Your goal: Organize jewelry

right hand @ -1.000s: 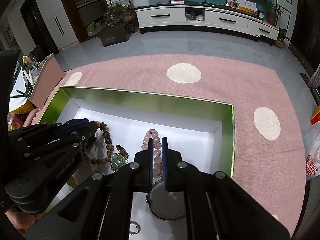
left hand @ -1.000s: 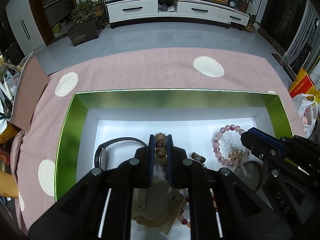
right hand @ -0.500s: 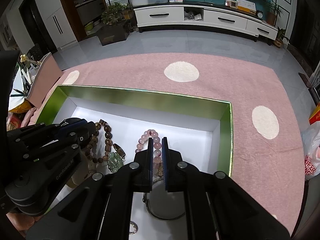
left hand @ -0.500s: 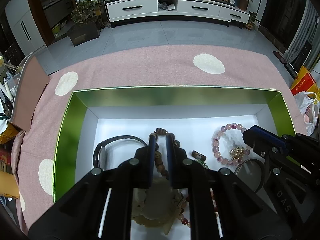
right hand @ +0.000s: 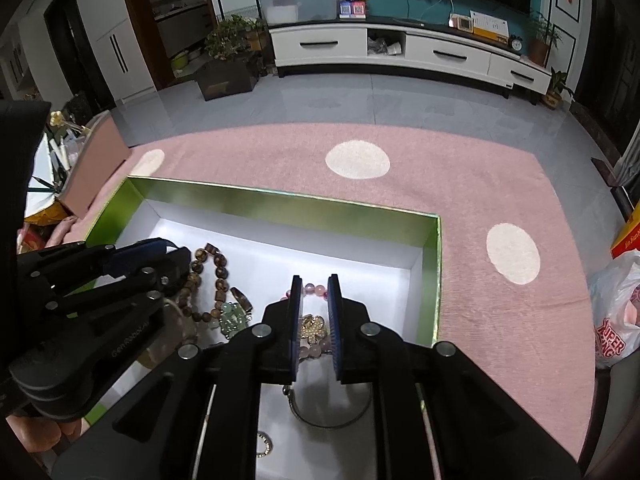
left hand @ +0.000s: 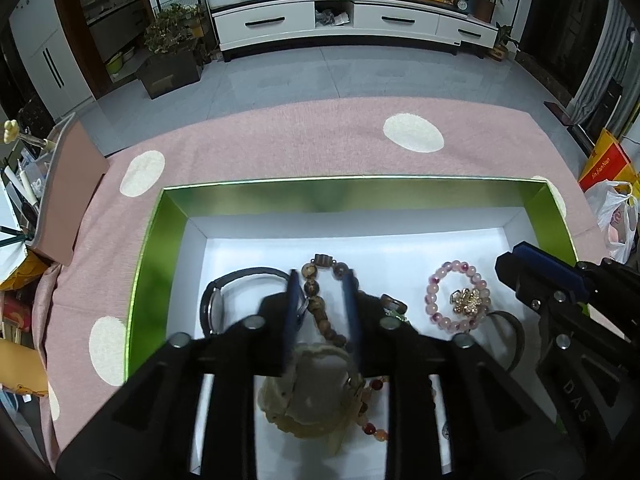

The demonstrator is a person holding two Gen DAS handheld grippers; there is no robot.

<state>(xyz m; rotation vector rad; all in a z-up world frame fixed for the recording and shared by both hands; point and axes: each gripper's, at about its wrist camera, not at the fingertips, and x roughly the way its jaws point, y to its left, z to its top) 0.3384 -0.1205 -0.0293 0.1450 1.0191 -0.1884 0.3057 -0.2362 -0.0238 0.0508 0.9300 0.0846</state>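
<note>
Jewelry, all inside green-walled box (left hand: 152, 240). Brown bead bracelet (left hand: 320, 304): a second ago pinched in my left gripper (left hand: 322, 276), now released, jaws spread astride it, lying on the white floor. Pink bead bracelet (left hand: 456, 296): my right gripper (right hand: 315, 280) parted over it, no grip. Placement apparently done. Pale piece beneath my left fingers: obscured, unidentified.

Setting: home living room. Landmark: long white TV cabinet (right hand: 408, 54) against a teal wall. Potted plants (right hand: 230, 38) at its left end and right end. Grey tiled floor (right hand: 360, 100) before it; nearer, a pink cloth with cream dots (right hand: 357, 159).
</note>
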